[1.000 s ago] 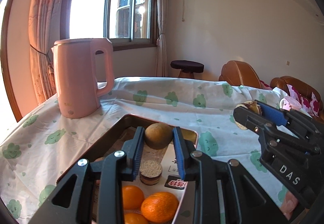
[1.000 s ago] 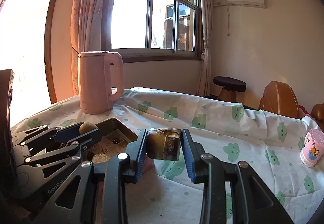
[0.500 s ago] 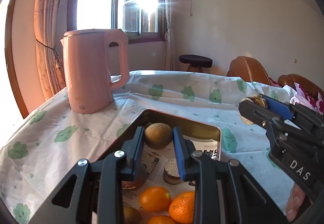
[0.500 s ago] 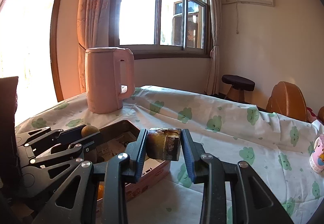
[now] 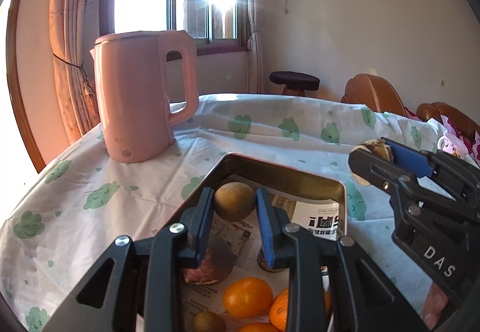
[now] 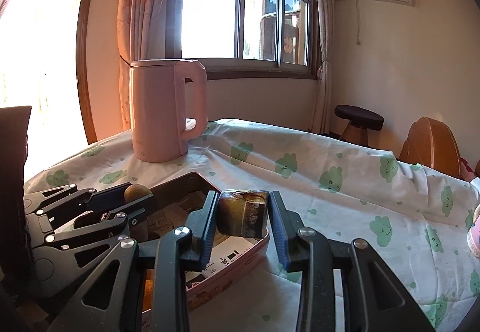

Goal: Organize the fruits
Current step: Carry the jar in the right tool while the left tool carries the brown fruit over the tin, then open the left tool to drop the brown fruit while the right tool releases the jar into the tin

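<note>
Right now I am clamping the left gripper (image 5: 235,206) on a round brown fruit (image 5: 234,201) above the pink-rimmed metal tray (image 5: 342,191), the right gripper (image 6: 243,213) squeezing a dark cut fruit chunk (image 6: 243,212) over its rim, both held ready for sorting.

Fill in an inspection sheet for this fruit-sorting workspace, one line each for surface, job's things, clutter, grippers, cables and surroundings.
Surface: table under a white tablecloth with green prints.
Job's things: tin tray lined with newspaper, holding oranges and a small brown fruit.
Clutter: pink kettle upright beyond the tray.
Grippers: left gripper shut on a round brown fruit above the tray; right gripper shut on a dark cut piece over the tray's edge.
Cables: nothing seen.
Surroundings: window, curtains, stool, brown seats.
</note>
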Demonstrator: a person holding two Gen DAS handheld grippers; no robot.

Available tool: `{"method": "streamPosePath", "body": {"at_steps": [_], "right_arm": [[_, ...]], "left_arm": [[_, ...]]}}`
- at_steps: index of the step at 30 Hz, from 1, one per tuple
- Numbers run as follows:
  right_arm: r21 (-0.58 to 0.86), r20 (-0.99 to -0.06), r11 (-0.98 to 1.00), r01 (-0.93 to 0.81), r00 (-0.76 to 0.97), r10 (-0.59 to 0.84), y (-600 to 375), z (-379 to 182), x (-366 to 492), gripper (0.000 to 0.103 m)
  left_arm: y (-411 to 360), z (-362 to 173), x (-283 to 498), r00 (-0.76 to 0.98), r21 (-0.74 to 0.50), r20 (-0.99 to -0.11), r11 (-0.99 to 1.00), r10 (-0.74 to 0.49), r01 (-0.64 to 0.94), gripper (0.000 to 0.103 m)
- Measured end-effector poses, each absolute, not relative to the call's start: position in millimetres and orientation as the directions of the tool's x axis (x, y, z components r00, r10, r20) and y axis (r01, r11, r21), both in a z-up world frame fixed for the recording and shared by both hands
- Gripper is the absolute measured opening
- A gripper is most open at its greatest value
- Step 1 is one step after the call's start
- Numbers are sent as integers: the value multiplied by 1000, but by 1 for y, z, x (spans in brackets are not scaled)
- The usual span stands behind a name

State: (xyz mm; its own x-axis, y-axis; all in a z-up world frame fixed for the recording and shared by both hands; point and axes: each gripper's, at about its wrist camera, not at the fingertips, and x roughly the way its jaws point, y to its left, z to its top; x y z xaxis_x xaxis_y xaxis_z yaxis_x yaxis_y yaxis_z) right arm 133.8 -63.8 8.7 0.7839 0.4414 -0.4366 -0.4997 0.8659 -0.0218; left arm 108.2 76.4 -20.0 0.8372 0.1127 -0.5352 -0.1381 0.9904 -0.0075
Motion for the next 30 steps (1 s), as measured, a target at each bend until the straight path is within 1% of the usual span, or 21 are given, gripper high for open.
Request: {"method": "streamPosePath", "body": {"at_steps": [14,26,30], "right_arm": [[-12,-494,863,-506,753,435,-46,-9,148,36],[-5,-569,853,-521,703,426,-33,-29,158,36],[0,-574,849,-528,696,432,-32,-29,157,36]], "left_arm": [[88,-30,120,803,-3,-582,988,124,-155,30],[90,-42,126,776,6,-619,988,123,-152,31],[88,-42,124,779,12,-614,988,127,-151,32]]}}
